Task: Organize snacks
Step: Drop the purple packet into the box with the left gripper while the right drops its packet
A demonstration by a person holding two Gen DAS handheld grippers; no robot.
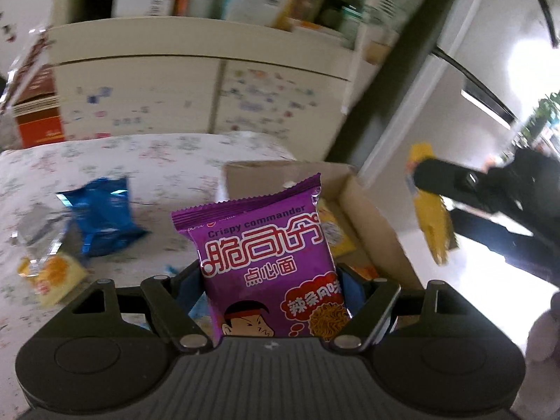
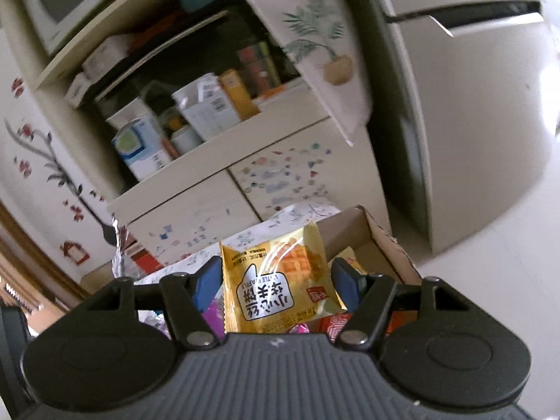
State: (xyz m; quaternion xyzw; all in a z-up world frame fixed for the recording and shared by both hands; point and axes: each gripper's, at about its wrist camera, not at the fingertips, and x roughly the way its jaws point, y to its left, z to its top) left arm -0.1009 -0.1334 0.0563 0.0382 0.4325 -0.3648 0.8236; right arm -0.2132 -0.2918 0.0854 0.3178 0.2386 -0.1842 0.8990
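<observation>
My left gripper (image 1: 271, 276) is shut on a purple "Crispy commander" noodle packet (image 1: 266, 262), held upright above the floral table, near an open cardboard box (image 1: 371, 217). My right gripper (image 2: 276, 280) is shut on a yellow waffle packet (image 2: 276, 280), held above the same box (image 2: 385, 241). The right gripper with its yellow packet (image 1: 434, 220) also shows at the right of the left wrist view. The box holds a yellow packet (image 1: 336, 234) and red and orange packets (image 2: 332, 325).
On the floral tablecloth (image 1: 168, 171) lie a blue packet (image 1: 105, 217), a clear wrapper (image 1: 38, 231) and a yellow snack (image 1: 56, 276). A red-brown box (image 1: 35, 105) stands at the left. A cream cabinet (image 2: 224, 161) with filled shelves stands behind.
</observation>
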